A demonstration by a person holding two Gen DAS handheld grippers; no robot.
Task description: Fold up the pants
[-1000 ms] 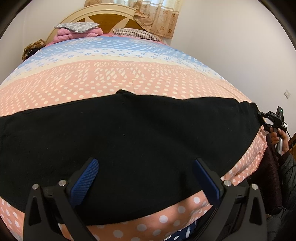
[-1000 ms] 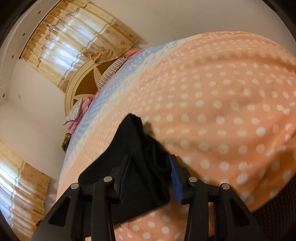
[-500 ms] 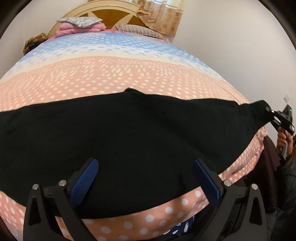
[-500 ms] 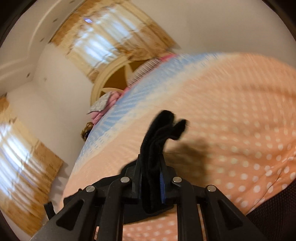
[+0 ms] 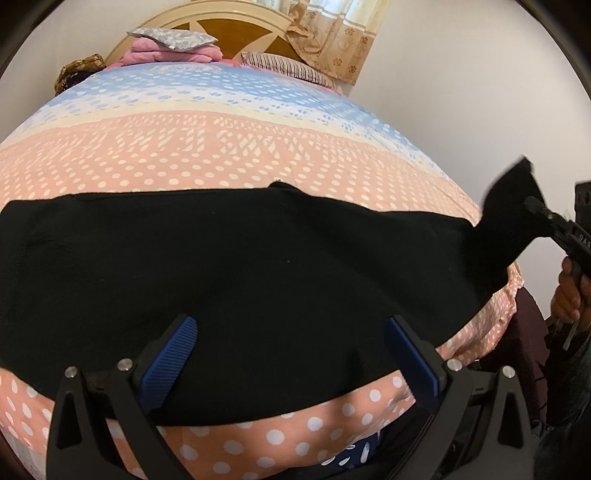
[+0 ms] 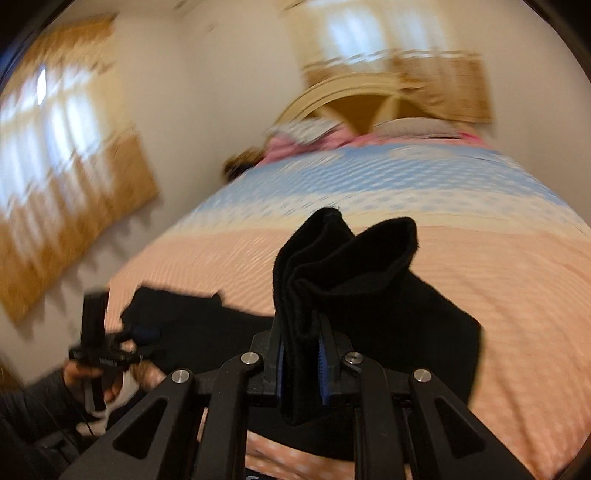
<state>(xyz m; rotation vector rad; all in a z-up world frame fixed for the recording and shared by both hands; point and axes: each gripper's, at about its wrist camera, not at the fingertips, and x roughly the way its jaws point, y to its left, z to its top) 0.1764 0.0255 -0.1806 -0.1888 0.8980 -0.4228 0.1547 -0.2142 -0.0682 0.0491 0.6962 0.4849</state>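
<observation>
Black pants lie spread across polka-dot bed. Your right gripper pinches one bunched end of pants, lifted off bed (background blurred). Your left gripper hangs above near edge of pants, jaws spread wide, holding nothing.

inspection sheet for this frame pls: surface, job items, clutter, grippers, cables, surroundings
Surface: bed under a pink-and-blue dotted cover.
Job's things: black pants spread across the near edge, one end lifted off the cover.
Clutter: pillows and pink bedding stacked at the headboard.
Grippers: left gripper open above the pants; right gripper shut on the lifted end.
Cables: nothing seen.
Surroundings: white walls, patterned curtains; right wrist view motion-blurred.
</observation>
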